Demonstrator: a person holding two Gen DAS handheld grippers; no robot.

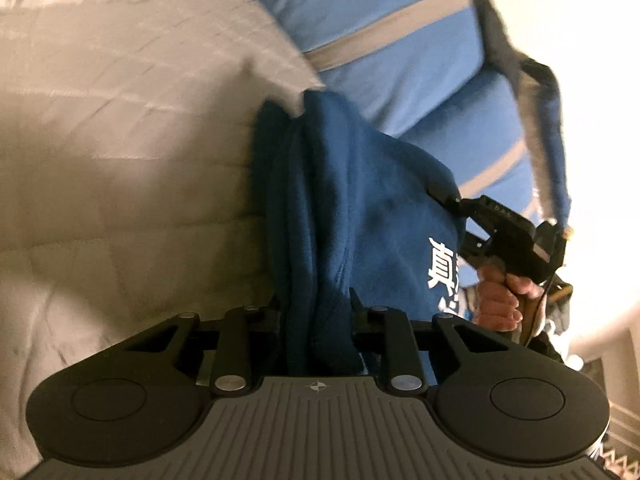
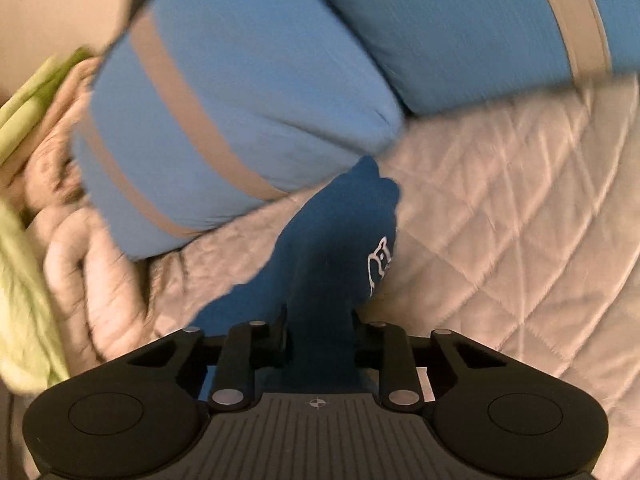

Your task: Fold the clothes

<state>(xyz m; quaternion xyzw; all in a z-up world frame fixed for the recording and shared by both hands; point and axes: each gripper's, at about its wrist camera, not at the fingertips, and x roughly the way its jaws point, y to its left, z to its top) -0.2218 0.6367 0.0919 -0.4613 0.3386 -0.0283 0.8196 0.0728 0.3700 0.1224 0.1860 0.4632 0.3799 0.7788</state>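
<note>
A dark blue garment (image 1: 352, 200) with white printed characters hangs bunched above a quilted beige bed cover (image 1: 120, 140). My left gripper (image 1: 316, 304) is shut on a thick fold of it. My right gripper (image 1: 444, 196), seen at the right in the left wrist view, grips another part of the same garment, with a hand on its handle. In the right wrist view the right gripper (image 2: 320, 320) is shut on the dark blue garment (image 2: 336, 248), which stretches away over the bed cover (image 2: 500, 220). The fingertips are hidden by cloth.
Light blue pillows with grey stripes (image 1: 380, 32) lie at the head of the bed, also in the right wrist view (image 2: 240, 112). A crumpled beige blanket (image 2: 80, 240) and light green fabric (image 2: 24, 280) lie at the left. Both views are motion-blurred.
</note>
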